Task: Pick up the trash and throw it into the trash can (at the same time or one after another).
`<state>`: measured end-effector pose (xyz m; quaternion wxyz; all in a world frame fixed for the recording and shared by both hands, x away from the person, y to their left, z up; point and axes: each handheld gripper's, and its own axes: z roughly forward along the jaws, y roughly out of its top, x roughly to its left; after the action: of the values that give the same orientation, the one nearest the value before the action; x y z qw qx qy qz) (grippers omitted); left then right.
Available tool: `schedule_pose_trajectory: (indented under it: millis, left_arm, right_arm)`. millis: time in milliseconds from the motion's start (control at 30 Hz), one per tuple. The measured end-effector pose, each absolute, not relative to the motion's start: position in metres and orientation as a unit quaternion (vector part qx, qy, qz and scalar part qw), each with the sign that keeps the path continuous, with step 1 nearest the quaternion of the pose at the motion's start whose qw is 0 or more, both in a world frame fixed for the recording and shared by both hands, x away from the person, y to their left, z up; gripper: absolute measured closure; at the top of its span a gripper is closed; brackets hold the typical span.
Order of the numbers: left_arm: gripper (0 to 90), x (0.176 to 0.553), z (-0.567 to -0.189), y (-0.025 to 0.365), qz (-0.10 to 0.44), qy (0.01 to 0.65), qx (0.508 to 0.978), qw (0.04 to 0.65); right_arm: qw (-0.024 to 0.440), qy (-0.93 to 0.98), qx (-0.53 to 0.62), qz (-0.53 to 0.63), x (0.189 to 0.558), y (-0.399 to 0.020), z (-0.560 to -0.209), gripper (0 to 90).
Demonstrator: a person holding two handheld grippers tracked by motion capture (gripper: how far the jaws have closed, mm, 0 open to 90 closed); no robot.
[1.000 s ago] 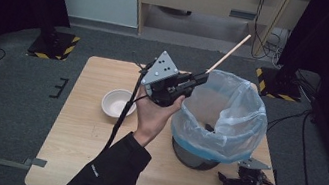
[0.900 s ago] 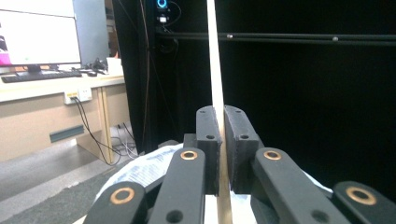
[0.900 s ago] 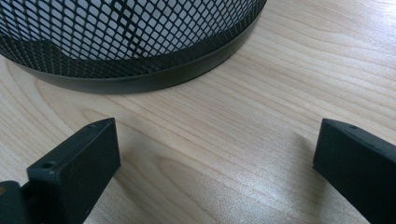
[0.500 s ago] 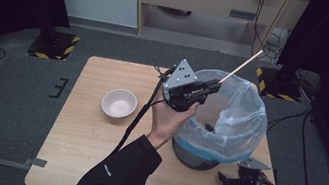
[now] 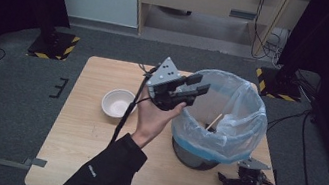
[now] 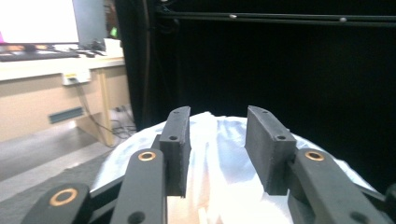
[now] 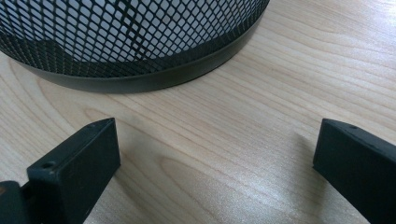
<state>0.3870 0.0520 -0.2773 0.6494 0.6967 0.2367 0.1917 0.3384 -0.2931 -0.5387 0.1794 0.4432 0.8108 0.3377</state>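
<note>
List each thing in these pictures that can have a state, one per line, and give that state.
Left gripper: jaws have just been opening, nothing between them, held above the bin's rim.
Right gripper: jaws wide open, resting on the table.
Wooden stick: released, lying tilted inside the bin liner.
Bin: upright, lined with a blue bag.
White bowl: upright, looks empty.

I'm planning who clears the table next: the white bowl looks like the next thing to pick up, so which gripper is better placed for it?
Probably left. The left gripper hangs open and empty over the bin, beside the white bowl. The right gripper rests on the table beyond the bin.
</note>
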Motion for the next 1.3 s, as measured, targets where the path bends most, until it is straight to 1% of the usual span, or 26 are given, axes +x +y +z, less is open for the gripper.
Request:
schedule_pose_trajectory:
  millis: [200, 367, 567, 733, 967, 1300]
  left_arm:
    - [53.9, 0.382, -0.278, 0.102, 0.229, 0.265, 0.694, 0.63]
    - [49.4, 0.38, -0.292, 0.145, 0.254, 0.3, 0.692, 0.606]
    - [42.1, 0.388, -0.327, 0.19, 0.274, 0.36, 0.688, 0.567]
    - [39.4, 0.401, -0.366, 0.221, 0.278, 0.416, 0.685, 0.529]
    - [35.8, 0.416, -0.415, 0.247, 0.27, 0.482, 0.678, 0.485]
    - [34.5, 0.443, -0.474, 0.261, 0.264, 0.546, 0.68, 0.412]
  right_arm:
    - [0.179, 0.812, 0.442, 0.337, 0.338, -0.293, -0.539, 0.8]
    - [0.179, 0.812, 0.442, 0.337, 0.338, -0.293, -0.539, 0.8]
    - [0.179, 0.812, 0.442, 0.337, 0.338, -0.293, -0.539, 0.8]
    - [0.18, 0.812, 0.442, 0.337, 0.338, -0.293, -0.539, 0.8]
    - [0.18, 0.811, 0.443, 0.337, 0.338, -0.293, -0.539, 0.8]
    - [0.18, 0.811, 0.443, 0.337, 0.338, -0.293, -0.539, 0.8]
